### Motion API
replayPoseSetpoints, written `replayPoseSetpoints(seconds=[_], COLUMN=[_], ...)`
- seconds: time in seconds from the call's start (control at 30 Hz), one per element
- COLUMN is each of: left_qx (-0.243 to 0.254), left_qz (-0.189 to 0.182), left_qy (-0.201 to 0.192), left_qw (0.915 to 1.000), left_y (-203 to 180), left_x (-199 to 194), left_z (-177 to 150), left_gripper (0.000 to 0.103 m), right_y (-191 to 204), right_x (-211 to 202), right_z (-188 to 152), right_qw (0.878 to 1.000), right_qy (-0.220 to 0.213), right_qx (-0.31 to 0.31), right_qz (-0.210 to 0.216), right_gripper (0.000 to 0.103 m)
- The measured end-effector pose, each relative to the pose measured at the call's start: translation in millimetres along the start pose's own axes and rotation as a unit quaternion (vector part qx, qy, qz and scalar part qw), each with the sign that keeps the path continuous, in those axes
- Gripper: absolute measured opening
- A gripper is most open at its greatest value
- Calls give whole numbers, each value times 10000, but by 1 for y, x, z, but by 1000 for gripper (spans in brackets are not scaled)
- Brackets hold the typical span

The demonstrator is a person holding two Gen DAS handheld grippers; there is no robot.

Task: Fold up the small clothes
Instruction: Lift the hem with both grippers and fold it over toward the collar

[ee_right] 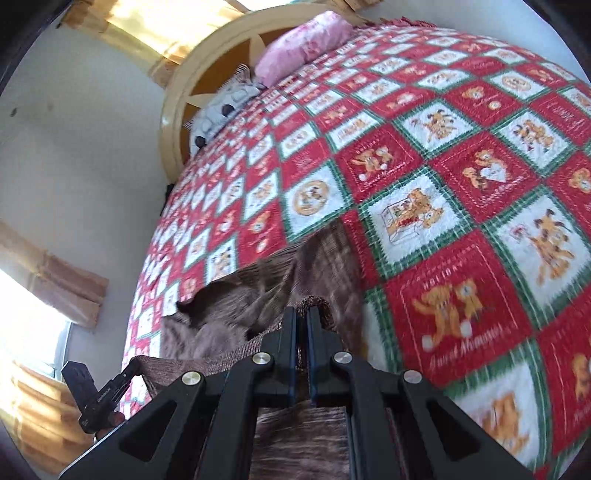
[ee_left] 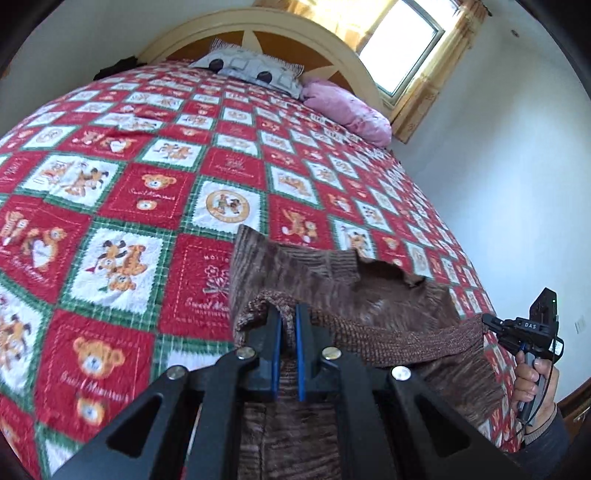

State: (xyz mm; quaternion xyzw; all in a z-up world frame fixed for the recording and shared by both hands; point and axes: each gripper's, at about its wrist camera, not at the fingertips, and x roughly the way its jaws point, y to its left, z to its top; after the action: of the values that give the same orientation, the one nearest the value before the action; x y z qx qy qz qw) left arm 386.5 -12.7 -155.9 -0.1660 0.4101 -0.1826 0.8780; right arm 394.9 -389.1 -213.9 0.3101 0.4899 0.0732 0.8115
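Observation:
A small brown knitted sweater [ee_left: 332, 291] is held up over the bed between both grippers, its ribbed collar hanging open at the top. My left gripper [ee_left: 289, 314] is shut on one edge of the sweater. My right gripper [ee_right: 302, 317] is shut on the other edge of the sweater [ee_right: 236, 306]. The right gripper also shows at the right of the left wrist view [ee_left: 491, 323]; the left gripper shows at the lower left of the right wrist view [ee_right: 135, 365]. The sweater's lower part hangs below both grippers, mostly hidden.
The bed is covered by a red, white and green teddy-bear quilt [ee_left: 155, 192]. A grey patterned pillow [ee_left: 251, 68] and a pink pillow [ee_left: 347, 107] lie by the cream headboard [ee_left: 258, 26]. A window [ee_left: 402, 40] and white wall are on the right.

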Motion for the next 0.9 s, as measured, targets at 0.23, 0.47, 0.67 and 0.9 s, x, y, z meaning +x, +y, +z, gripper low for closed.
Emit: replayPoseSetpoints(seconds=[0.23, 0.47, 0.67, 0.9], left_qx=[-109, -159, 275, 1613], left_qz=[41, 459, 714, 898], left_qy=[180, -130, -431, -98], left_qw=[9998, 9987, 9961, 9828], left_y=[14, 15, -3, -48], left_x=[26, 20, -9, 11], left_z=[9, 21, 9, -8], left_gripper=[7, 15, 28, 38], right_y=[-15, -8, 31, 83], right_x=[48, 37, 11, 55], right_z=[22, 32, 10, -20], right_qw=[9989, 9982, 9894, 9548], right_qy=[416, -34, -289, 573], right_qx=[98, -307, -1338, -2861], right_qz=[-167, -507, -491, -566], right_gripper=[5, 39, 61, 52])
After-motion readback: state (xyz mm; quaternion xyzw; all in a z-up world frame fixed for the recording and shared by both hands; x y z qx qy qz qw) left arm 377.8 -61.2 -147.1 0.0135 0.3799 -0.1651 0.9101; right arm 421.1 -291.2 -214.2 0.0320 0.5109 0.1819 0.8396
